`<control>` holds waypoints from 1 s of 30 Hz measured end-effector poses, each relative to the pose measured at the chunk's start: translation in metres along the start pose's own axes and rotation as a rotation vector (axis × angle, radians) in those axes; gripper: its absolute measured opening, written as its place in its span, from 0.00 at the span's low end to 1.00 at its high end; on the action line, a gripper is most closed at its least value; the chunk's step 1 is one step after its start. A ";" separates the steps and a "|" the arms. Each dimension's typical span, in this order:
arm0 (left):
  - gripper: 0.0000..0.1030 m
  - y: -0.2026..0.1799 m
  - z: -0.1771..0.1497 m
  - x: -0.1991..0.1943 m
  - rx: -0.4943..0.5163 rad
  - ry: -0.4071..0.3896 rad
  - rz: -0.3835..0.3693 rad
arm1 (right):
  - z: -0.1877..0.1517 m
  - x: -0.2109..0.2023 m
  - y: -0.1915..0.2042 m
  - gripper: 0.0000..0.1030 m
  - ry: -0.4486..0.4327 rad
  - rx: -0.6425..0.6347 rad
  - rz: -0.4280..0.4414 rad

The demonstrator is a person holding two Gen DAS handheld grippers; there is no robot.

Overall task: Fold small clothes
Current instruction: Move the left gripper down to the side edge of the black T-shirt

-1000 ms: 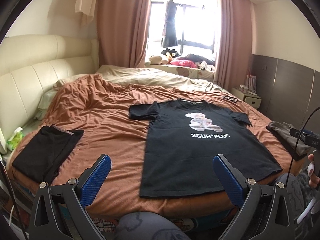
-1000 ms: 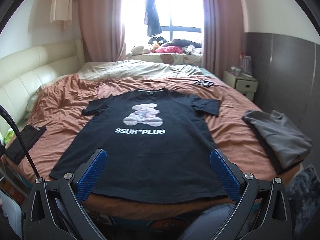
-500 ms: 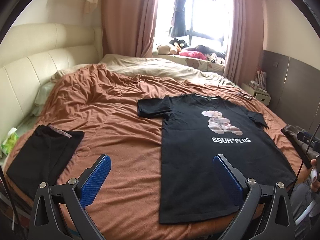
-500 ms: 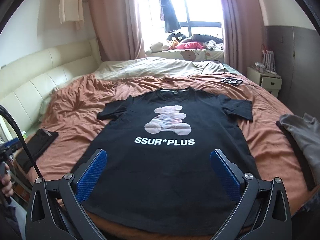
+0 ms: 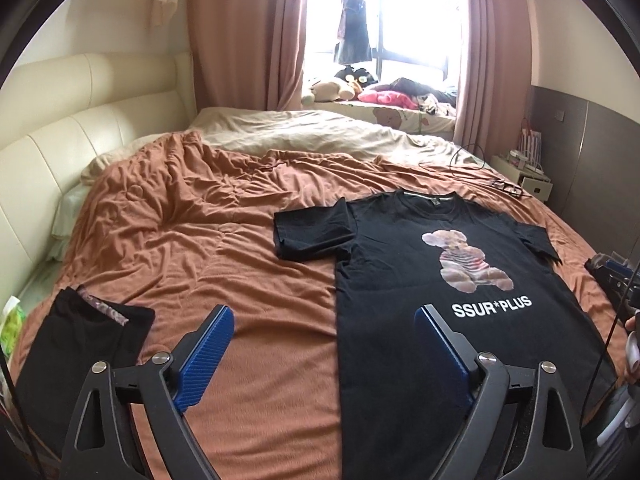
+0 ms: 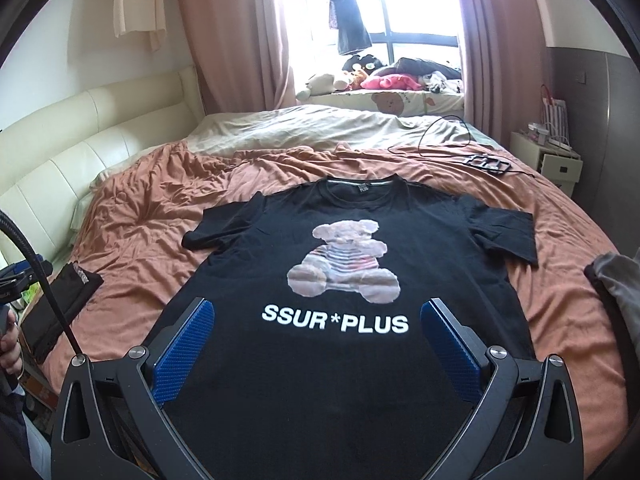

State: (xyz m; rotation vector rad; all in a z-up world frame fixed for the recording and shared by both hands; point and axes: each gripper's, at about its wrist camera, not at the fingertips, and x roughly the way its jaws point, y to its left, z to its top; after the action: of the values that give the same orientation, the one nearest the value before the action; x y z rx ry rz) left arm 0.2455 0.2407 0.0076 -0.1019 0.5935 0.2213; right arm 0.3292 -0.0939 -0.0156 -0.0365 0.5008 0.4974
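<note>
A black T-shirt (image 6: 344, 380) with a bear print and white lettering lies flat, face up, on the orange-brown bedspread (image 6: 160, 236). My right gripper (image 6: 316, 336) hovers open over the shirt's lower half, nothing between its blue pads. In the left wrist view the same T-shirt (image 5: 404, 280) lies to the right. My left gripper (image 5: 324, 344) is open above the shirt's left edge, one finger over bare bedspread (image 5: 200, 240), the other over the black cloth.
A folded black garment (image 5: 80, 344) lies at the bed's near left corner, also seen as the folded black garment (image 6: 60, 304). A grey garment (image 6: 616, 280) sits at the right edge. A cable and glasses (image 6: 484, 164) lie beyond the shirt. A cream headboard (image 5: 60, 152) runs along the left.
Both grippers have moved forward over the bed and closer to the T-shirt, which now looms larger. Both stayed open; the shirt has not moved.
</note>
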 end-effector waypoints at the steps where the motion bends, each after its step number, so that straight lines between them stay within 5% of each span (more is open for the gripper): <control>1: 0.88 0.000 0.004 0.005 -0.002 0.004 0.000 | 0.004 0.005 0.001 1.00 -0.005 -0.003 0.001; 22: 0.58 0.026 0.081 0.149 -0.048 0.140 0.018 | 0.047 0.133 -0.006 1.00 0.028 0.002 0.059; 30: 0.58 0.043 0.099 0.221 -0.101 0.219 0.003 | 0.068 0.198 -0.006 0.78 0.102 0.042 0.122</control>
State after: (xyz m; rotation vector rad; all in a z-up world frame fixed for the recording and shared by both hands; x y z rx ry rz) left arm 0.4671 0.3376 -0.0366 -0.2249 0.8008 0.2444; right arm 0.5132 -0.0004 -0.0488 0.0089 0.6157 0.6061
